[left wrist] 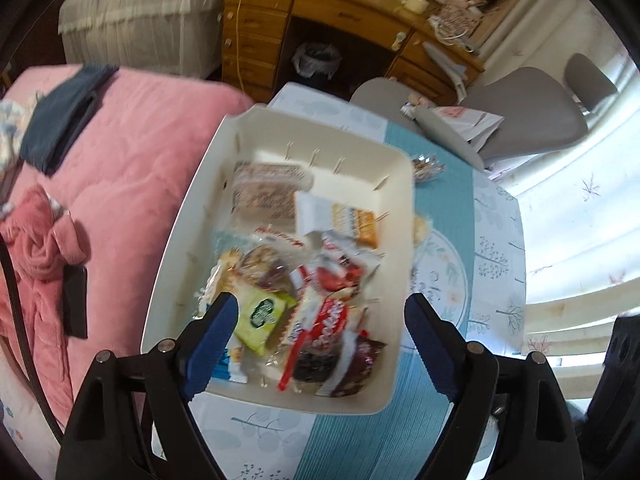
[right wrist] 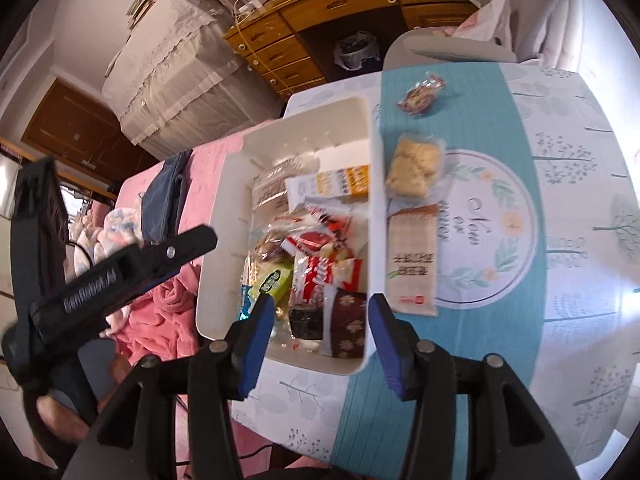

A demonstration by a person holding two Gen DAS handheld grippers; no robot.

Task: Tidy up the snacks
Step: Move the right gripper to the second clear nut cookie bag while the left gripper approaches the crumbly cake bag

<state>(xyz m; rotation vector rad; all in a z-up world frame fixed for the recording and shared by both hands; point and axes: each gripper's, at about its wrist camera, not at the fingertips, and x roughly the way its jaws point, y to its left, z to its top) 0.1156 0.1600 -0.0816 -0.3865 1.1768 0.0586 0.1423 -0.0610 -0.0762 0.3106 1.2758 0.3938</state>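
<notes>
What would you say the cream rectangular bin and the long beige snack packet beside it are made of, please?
The cream rectangular bin looks like moulded plastic with a matt finish: smooth thin walls, rounded corners, slots in the sides. The long beige snack packet looks like matt paper or paper-look film, flat with printed characters; which one is unclear.

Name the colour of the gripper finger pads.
Blue pads, on black arms; clearest in the right wrist view.

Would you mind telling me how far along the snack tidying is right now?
Mostly done: the white bin already holds a pile of packets. Nothing is in hand; the left hand-held gripper and right hand-held gripper are both open and empty. Left on the tablecloth: the nut packet, rice cake and long beige bar.
</notes>
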